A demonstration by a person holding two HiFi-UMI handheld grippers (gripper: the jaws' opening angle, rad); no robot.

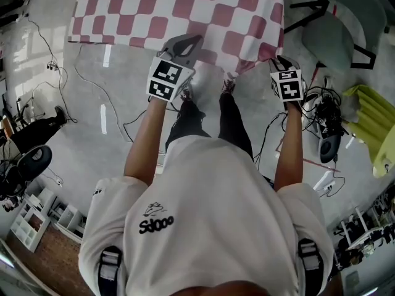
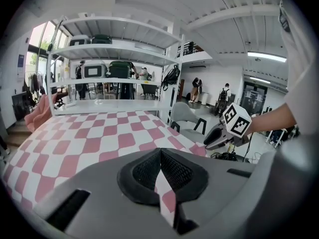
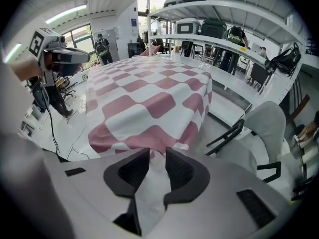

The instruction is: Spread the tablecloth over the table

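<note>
A red-and-white checked tablecloth (image 1: 185,11) lies over the table and hangs down its near edge. My left gripper (image 1: 185,45) is at that near edge, shut on a fold of the tablecloth (image 2: 99,133); in the left gripper view the cloth is pinched between the closed pads of the left gripper (image 2: 160,156). My right gripper (image 1: 278,61) is at the near right corner. In the right gripper view the jaws of the right gripper (image 3: 157,156) stand apart, with a white strip of the tablecloth (image 3: 144,93) lying loose between them, not pressed.
A grey chair (image 1: 345,23) stands just right of the table. A yellow object (image 1: 370,122) and a tangle of cables (image 1: 324,113) lie on the floor at right. White shelving (image 2: 114,59) runs along the table's far side. A black office chair (image 1: 31,159) is at left.
</note>
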